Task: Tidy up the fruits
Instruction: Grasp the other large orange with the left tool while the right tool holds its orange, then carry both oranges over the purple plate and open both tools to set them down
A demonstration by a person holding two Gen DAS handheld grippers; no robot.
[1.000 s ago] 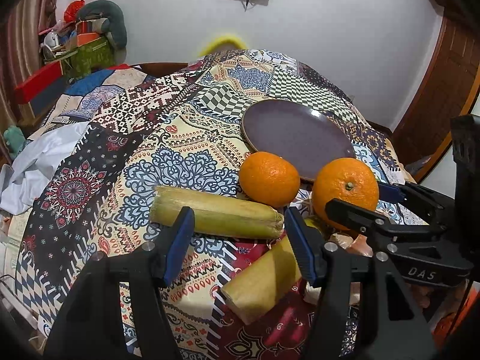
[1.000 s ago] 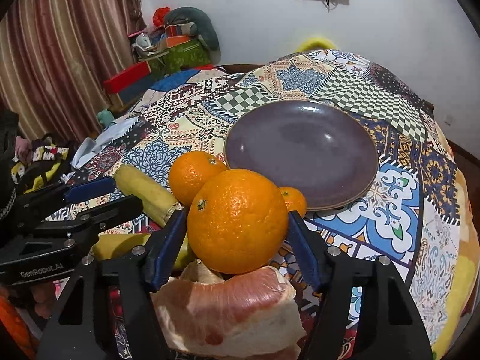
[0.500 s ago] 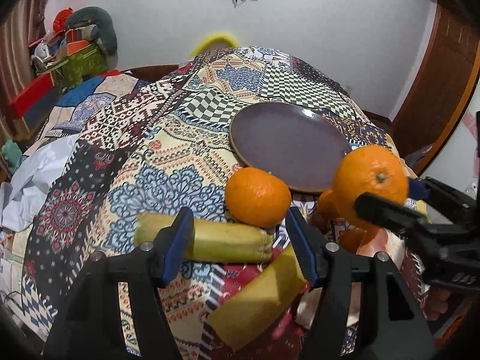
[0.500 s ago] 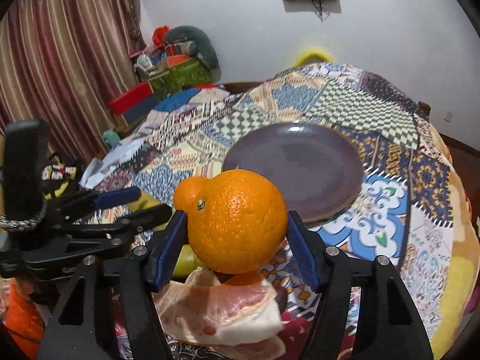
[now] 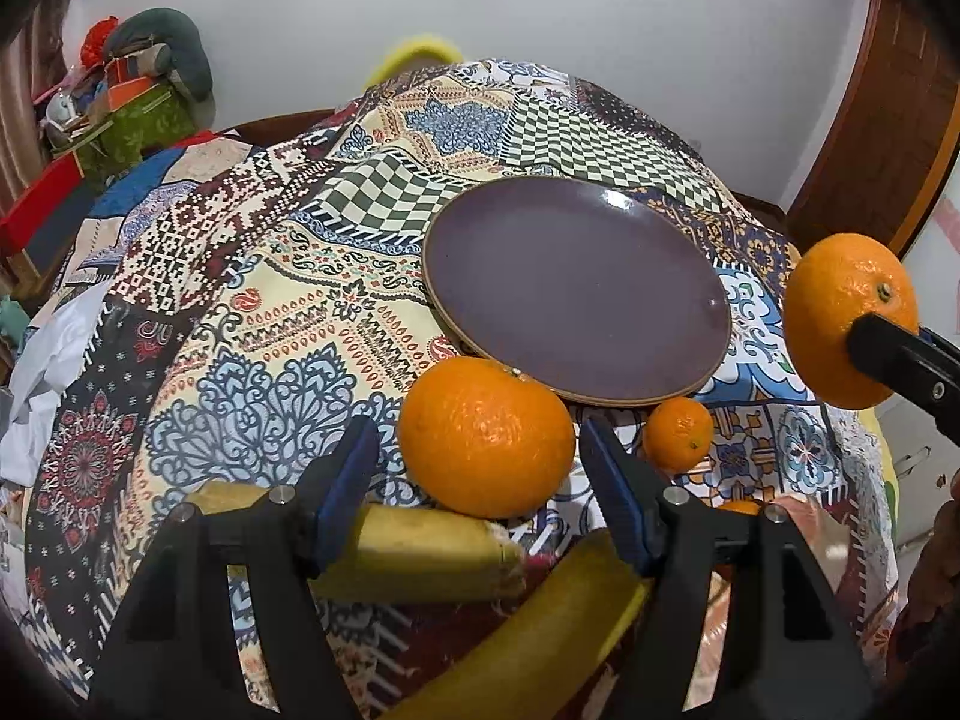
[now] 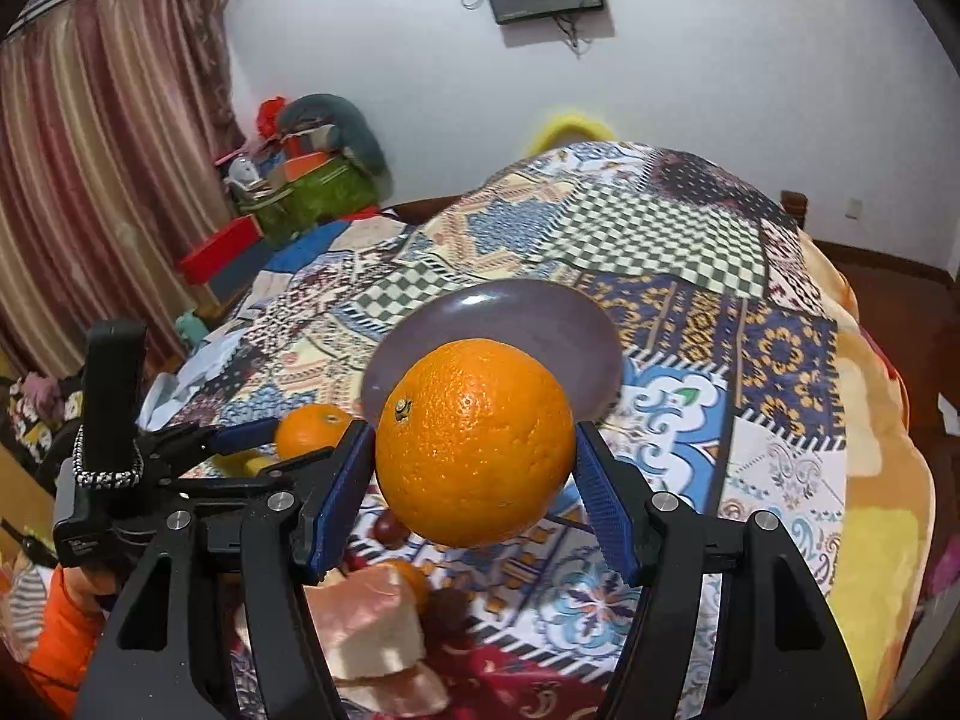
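Left wrist view: left gripper (image 5: 477,480) jaws opening, nothing clamped; a big orange (image 5: 486,437) sits on the patchwork cloth (image 5: 252,324) just ahead of the tips, clear of both pads. Purple plate (image 5: 579,288) at 1 o'clock from it, rim touching or nearly. Small orange (image 5: 678,434) at 3 o'clock. Two banana pieces (image 5: 420,552) at 6 o'clock, under the fingers. Held orange (image 5: 849,318) at far right, w/ right gripper's finger across it.

Right wrist view: right gripper (image 6: 471,483) about half open, pads pressed on the held orange (image 6: 474,441), lifted off the cloth, plate (image 6: 540,315) behind at 12. Left gripper (image 6: 252,444) at 9 o'clock. Pomelo wedge (image 6: 372,624) at 7.
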